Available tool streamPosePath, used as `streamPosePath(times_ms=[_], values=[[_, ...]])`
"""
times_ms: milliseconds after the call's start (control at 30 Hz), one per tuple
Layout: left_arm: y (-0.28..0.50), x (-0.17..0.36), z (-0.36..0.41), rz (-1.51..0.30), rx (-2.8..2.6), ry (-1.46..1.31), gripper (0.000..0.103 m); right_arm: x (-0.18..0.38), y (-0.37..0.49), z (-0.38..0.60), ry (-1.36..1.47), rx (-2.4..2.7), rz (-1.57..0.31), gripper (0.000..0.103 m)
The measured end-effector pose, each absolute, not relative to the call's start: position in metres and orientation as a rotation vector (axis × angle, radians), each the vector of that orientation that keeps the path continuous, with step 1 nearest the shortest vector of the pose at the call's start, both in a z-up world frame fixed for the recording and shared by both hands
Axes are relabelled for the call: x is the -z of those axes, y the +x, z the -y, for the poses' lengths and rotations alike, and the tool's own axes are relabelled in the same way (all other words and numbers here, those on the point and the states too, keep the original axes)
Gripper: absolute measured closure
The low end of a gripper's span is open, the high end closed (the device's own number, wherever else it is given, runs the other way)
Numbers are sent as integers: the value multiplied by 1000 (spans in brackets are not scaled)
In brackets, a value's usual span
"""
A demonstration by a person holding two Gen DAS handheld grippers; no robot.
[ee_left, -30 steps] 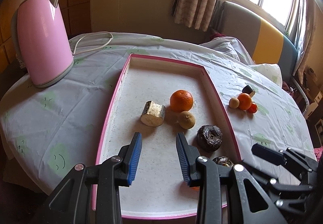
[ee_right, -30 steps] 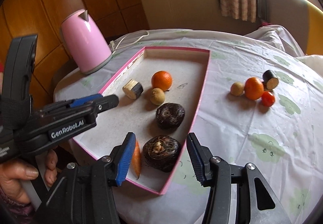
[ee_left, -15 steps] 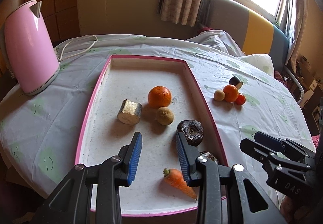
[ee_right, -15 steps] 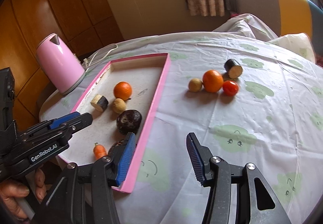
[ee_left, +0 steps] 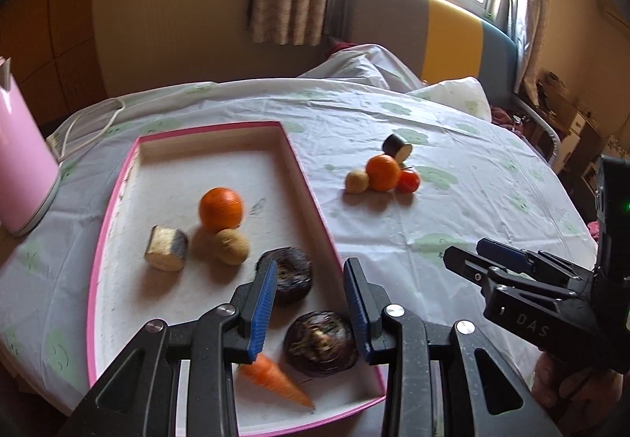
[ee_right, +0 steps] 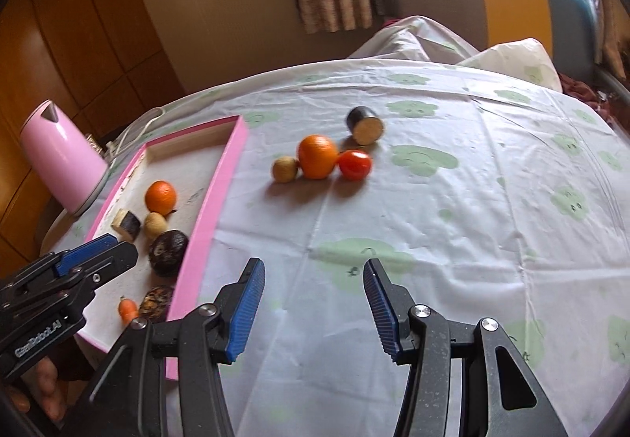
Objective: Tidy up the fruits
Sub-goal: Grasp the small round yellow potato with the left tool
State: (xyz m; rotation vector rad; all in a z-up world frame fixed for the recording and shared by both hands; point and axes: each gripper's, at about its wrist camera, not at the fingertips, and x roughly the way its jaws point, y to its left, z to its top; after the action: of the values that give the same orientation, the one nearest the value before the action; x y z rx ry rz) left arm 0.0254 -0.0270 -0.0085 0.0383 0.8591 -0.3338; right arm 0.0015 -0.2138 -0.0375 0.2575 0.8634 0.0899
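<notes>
A pink-rimmed tray (ee_left: 311, 192) (ee_right: 220, 192) holds an orange (ee_left: 219, 209), a small brown fruit (ee_left: 231, 247), a cut chunk (ee_left: 166, 248), two dark round roots (ee_left: 289, 275) (ee_left: 321, 343) and a carrot (ee_left: 275, 380). On the tablecloth lie an orange (ee_right: 317, 156), a small brown fruit (ee_right: 284, 169), a tomato (ee_right: 354, 164) and a dark cut piece (ee_right: 365, 125). My left gripper (ee_left: 309, 305) is open and empty above the tray's near right part. My right gripper (ee_right: 313, 313) is open and empty over bare cloth, short of the loose group.
A pink kettle (ee_right: 59, 157) with its cord stands left of the tray. A sofa (ee_left: 433, 31) and pillow lie behind the table under the window. Boxes stand at the far right (ee_left: 571, 121).
Both grippers have swung to the right. The right gripper has left the tray and now hangs over the cloth facing the loose fruits. Both stay open.
</notes>
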Motion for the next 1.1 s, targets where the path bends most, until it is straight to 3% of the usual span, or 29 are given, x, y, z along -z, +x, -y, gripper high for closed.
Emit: streamPosePath(times_ms=[467,1100], values=[[71,8,77,-900,499,124,72,50,1,243,293,-26,-874,50],[141,50,123,-1026,552,317,72,58,9,257,326,-32,-881,50]])
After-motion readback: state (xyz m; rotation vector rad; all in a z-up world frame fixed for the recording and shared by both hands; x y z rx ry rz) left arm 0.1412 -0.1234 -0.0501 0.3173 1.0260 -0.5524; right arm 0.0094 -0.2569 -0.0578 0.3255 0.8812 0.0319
